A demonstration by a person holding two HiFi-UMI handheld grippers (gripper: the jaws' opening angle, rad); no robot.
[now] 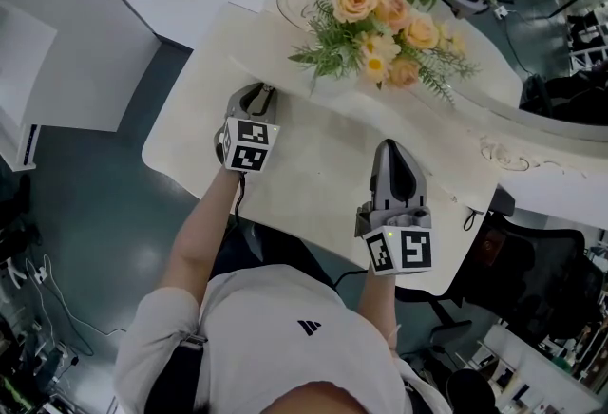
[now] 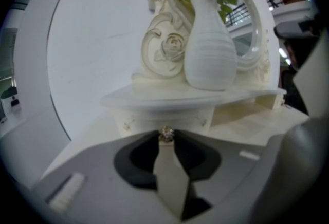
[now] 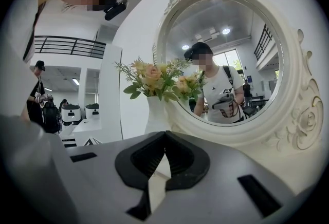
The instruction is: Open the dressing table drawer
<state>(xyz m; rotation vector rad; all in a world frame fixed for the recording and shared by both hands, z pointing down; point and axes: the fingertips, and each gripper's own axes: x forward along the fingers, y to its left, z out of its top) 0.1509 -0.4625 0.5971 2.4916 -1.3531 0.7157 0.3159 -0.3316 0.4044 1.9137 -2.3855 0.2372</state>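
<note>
Two grippers in play. Left gripper (image 2: 165,137) sits below and in front of the vase (image 2: 209,43), jaws clamped on the small brass knob (image 2: 165,133) of the drawer (image 2: 139,121). That drawer is directly under the shelf (image 2: 154,98) the vase stands on and looks shut, so the pull isn't done yet. The grip is at the very fingertips on a tiny round knob, so it likely slips off if the pull isn't straight out along the drawer's travel. The gripper is tipped downward, and hauling along its own line could bind the drawer or pop the pads off. A jerk could also rock the vase. Right gripper (image 3: 163,134) is right of the vase, facing the mirror (image 3: 226,58), jaws together on nothing. It's idle and not steadying the dressing table (image 1: 313,175).
</note>
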